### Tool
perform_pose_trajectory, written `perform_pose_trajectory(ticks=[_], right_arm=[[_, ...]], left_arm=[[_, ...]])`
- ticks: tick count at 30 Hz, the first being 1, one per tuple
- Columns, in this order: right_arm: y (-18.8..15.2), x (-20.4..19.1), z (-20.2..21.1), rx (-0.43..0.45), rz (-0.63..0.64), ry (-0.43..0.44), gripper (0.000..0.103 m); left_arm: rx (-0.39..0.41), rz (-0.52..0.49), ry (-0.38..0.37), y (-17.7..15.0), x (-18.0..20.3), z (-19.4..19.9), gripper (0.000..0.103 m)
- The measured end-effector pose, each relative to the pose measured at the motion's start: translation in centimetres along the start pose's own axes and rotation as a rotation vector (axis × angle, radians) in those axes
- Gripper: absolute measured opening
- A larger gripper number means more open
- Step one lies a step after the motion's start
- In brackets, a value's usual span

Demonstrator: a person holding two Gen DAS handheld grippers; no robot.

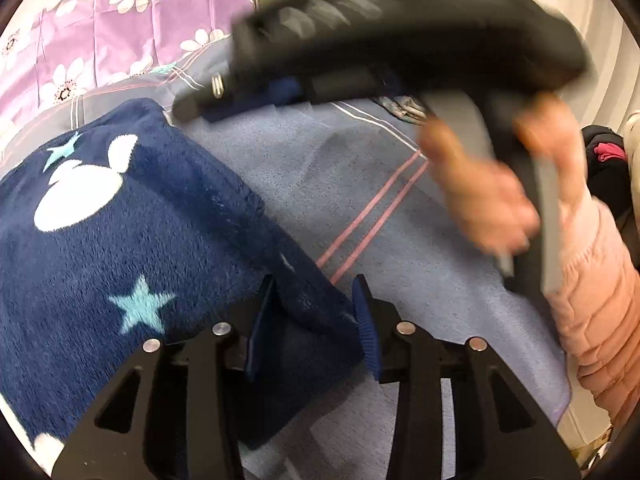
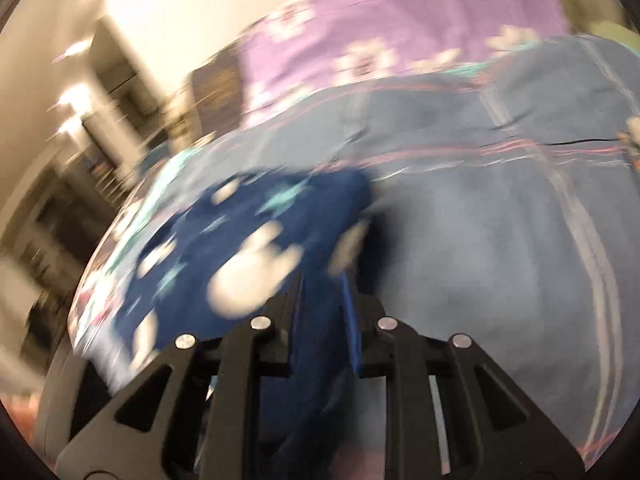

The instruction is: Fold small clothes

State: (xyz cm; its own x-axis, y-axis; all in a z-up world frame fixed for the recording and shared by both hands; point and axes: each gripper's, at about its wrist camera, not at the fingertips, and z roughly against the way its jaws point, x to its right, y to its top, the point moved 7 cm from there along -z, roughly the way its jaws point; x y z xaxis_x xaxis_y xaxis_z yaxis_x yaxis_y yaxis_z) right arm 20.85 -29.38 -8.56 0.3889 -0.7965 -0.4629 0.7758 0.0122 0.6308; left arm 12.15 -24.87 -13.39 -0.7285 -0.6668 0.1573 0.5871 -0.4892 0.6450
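The right wrist view is smeared throughout by motion blur, and in the left wrist view the right gripper point(image 1: 192, 106) is blurred.

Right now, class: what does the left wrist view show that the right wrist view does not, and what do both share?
Only the left wrist view shows the person's hand, a pink quilted sleeve and the right gripper from outside. Only the right wrist view shows blurred room furniture beyond the bed. Both share the navy fleece garment with white shapes and stars, the blue striped bedspread and the purple flowered cloth.
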Motion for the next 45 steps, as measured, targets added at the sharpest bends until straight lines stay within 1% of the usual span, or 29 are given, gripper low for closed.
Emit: perform_pose_trajectory(ticks=[1, 2, 3, 4, 6, 8, 9, 10, 11, 14, 15, 17, 19, 21, 22, 24, 25, 26, 27, 29, 31, 33, 37, 41, 43, 45], right_arm=[[-1.4, 0.1, -0.8, -0.043, 0.019, -0.058, 0.021], [-2.3, 0.6, -1.5, -0.075, 0.033, -0.128, 0.025], [-3.5, 1.5, -2.4, -0.108, 0.042, -0.221, 0.040], [-3.8, 2.0, -2.6, -0.091, 0.026, -0.233, 0.041], [-3.8, 2.3, -2.2, -0.070, -0.033, -0.220, 0.041], [-3.5, 2.0, -1.6, -0.061, -0.052, -0.254, 0.041], [-3.4, 1.4, -1.1, -0.052, -0.023, -0.299, 0.041], [-3.2, 1.0, -0.8, -0.049, 0.013, -0.343, 0.041], [-3.1, 0.2, -0.6, -0.048, 0.049, -0.387, 0.041], [-2.4, -2.2, 0.8, -0.037, 0.156, -0.528, 0.043], [-2.1, -2.5, 1.0, -0.033, 0.179, -0.552, 0.044], [-1.6, -3.3, 1.1, -0.028, 0.200, -0.567, 0.044], [-0.3, -4.5, 0.5, -0.028, 0.195, -0.562, 0.044], [0.3, -6.7, -0.5, -0.030, 0.210, -0.549, 0.044], [0.4, -7.8, -1.0, -0.032, 0.222, -0.545, 0.044], [1.1, -10.7, -3.2, -0.052, 0.256, -0.534, 0.045], [1.4, -12.2, -4.3, -0.066, 0.277, -0.529, 0.046], [1.6, -13.7, -5.4, -0.080, 0.301, -0.525, 0.046], [1.8, -15.8, -6.8, -0.101, 0.338, -0.517, 0.046], [2.1, -18.9, -8.9, -0.131, 0.384, -0.494, 0.049], [2.3, -22.6, -11.7, -0.174, 0.433, -0.472, 0.050], [2.3, -25.2, -13.9, -0.208, 0.469, -0.477, 0.050], [3.1, -30.7, -18.4, -0.247, 0.558, -0.481, 0.050], [3.5, -34.9, -22.0, -0.272, 0.636, -0.473, 0.050], [3.6, -36.5, -23.9, -0.292, 0.681, -0.488, 0.050], [3.5, -37.4, -25.8, -0.319, 0.715, -0.509, 0.050]], left_arm=[[-0.005, -0.001, -0.010, -0.2, 0.2, 0.3, 0.039], [-0.008, -0.005, -0.016, -0.5, 0.4, 0.5, 0.039], [-0.018, -0.010, -0.028, -1.0, 0.7, 0.9, 0.039], [-0.024, -0.013, -0.032, -1.5, 0.9, 1.2, 0.039], [-0.021, -0.036, -0.016, -2.5, 1.6, 2.0, 0.039], [-0.004, -0.039, -0.022, -3.6, 1.5, 4.1, 0.039], [0.002, -0.031, -0.028, -4.1, 1.3, 4.8, 0.039], [0.016, -0.015, -0.032, -4.9, 0.7, 6.4, 0.041], [0.029, -0.003, -0.025, -5.4, 0.2, 7.4, 0.042], [0.074, 0.052, 0.034, -7.9, -3.1, 11.3, 0.044], [0.086, 0.081, 0.066, -8.9, -4.4, 12.6, 0.044], [0.108, 0.158, 0.136, -10.8, -7.9, 15.5, 0.044], [0.152, 0.226, 0.205, -12.3, -11.0, 18.4, 0.043], [0.232, 0.301, 0.302, -14.0, -15.0, 22.6, 0.035], [0.258, 0.339, 0.337, -14.9, -17.0, 24.2, 0.029], [0.289, 0.403, 0.375, -16.1, -20.4, 26.0, 0.023], [0.299, 0.451, 0.396, -17.4, -22.8, 26.9, 0.020], [0.297, 0.482, 0.398, -17.3, -24.2, 27.0, 0.019], [0.293, 0.531, 0.378, -18.5, -26.2, 27.0, 0.019], [0.276, 0.585, 0.316, -19.9, -28.1, 26.6, 0.019], [0.251, 0.606, 0.248, -21.2, -28.9, 25.2, 0.019], [0.241, 0.603, 0.200, -21.8, -28.7, 23.9, 0.017], [0.270, 0.612, 0.121, -21.5, -29.1, 22.6, 0.018], [0.320, 0.686, -0.040, -22.5, -29.6, 22.3, 0.019], [0.349, 0.690, -0.081, -22.4, -29.3, 22.5, 0.019], [0.367, 0.674, -0.091, -22.2, -28.9, 22.7, 0.023]])
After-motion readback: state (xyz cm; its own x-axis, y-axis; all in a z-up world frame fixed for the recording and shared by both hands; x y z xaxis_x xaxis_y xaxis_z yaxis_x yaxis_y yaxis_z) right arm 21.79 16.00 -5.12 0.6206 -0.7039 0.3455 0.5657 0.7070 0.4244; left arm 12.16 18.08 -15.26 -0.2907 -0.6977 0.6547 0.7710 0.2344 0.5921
